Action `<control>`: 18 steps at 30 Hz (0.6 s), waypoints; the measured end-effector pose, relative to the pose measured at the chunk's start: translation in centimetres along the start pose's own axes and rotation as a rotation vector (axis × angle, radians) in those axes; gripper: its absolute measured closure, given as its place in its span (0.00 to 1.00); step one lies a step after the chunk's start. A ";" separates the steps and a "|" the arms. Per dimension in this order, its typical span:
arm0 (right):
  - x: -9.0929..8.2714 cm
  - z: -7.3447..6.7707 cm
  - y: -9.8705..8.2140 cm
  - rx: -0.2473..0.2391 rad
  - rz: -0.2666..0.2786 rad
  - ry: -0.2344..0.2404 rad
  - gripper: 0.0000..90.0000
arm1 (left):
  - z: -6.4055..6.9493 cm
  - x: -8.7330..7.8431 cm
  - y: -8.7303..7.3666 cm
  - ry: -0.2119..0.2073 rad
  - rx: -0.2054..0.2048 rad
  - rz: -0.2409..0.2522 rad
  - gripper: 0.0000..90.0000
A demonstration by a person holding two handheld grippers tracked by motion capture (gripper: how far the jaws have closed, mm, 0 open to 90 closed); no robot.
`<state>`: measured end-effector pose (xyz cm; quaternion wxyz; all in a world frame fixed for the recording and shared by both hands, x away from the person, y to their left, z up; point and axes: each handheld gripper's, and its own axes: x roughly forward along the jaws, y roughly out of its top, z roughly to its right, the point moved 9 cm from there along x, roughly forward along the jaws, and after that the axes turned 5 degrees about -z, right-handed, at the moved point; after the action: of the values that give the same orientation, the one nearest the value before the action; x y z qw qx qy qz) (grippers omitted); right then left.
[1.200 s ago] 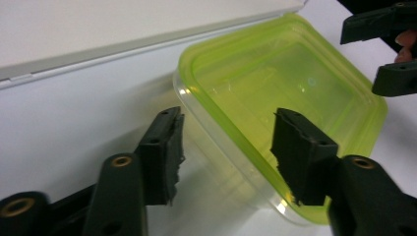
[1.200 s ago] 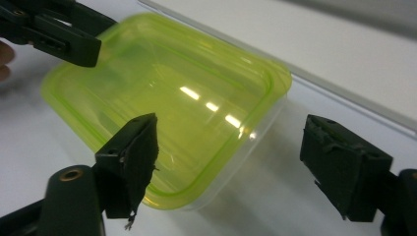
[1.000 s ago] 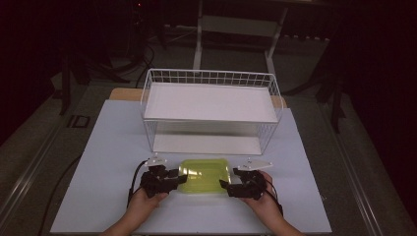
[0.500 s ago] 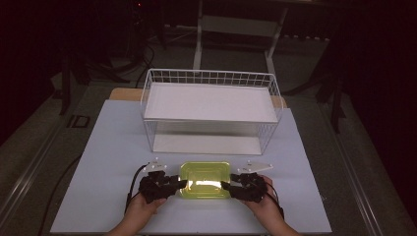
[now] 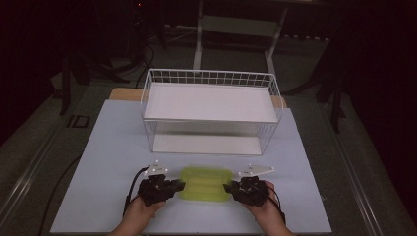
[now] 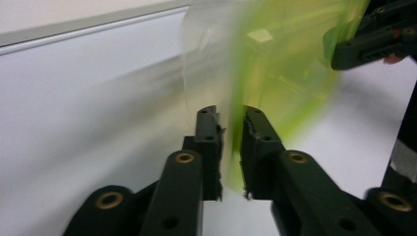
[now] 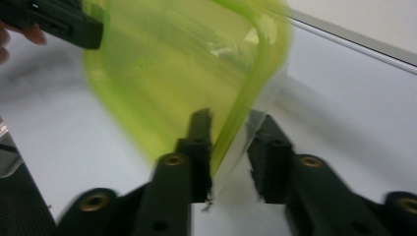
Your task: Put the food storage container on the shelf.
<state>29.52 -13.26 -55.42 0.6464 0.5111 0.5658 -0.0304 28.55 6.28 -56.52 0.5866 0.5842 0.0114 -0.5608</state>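
both forearms enter from the bottom edge of the high view, hands low over the near part of the white table (image 5: 98, 147), knuckles up, the two tools pointing inward toward each other. the left gripper (image 5: 178, 186) meets the left short end of a translucent yellow-green container (image 5: 205, 184); the right gripper (image 5: 229, 187) meets its right short end. in the left gripper view the left gripper (image 6: 230, 123) has its jaws at a narrow gap with the container (image 6: 290, 69) rim between the pads, gripping it; the wall looks blurred and the rim edge is partly hard to make out. in the right gripper view the right gripper (image 7: 231, 129) straddles the container (image 7: 182, 64) rim, one jaw inside the wall and one outside, the outer jaw standing slightly off the wall, so a firm clamp cannot be confirmed from this picture. the container lies near the front edge of the table, midway between the hands, long axis running left to right across the table, parallel to the front edge. whether it rests on the surface or is just clear of it cannot be told. behind it, well apart, a white wire basket rack (image 5: 211, 83) stands with a flat white shelf board on top.
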 end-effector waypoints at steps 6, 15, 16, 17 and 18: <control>-0.2 0.3 0.0 0.042 0.014 0.018 0.84 | 0.4 -0.3 0.3 -0.017 -0.011 0.022 0.89; -2.7 0.9 2.7 0.040 0.107 -0.001 0.87 | 0.4 -1.1 3.1 -0.045 -0.002 0.100 0.89; -3.0 1.1 3.1 0.039 0.117 -0.003 0.87 | 0.4 -1.2 3.4 -0.047 0.000 0.107 0.89; -3.3 1.2 3.4 0.039 0.127 -0.002 0.87 | 0.3 -1.3 3.8 -0.048 0.002 0.117 0.89; -3.5 1.3 3.7 0.038 0.136 -0.006 0.87 | 0.3 -1.4 4.1 -0.050 0.004 0.120 0.89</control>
<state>31.48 -14.30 -50.70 0.6388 0.5603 0.5272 0.0015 30.58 5.64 -52.75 0.6181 0.5708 -0.0396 -0.5390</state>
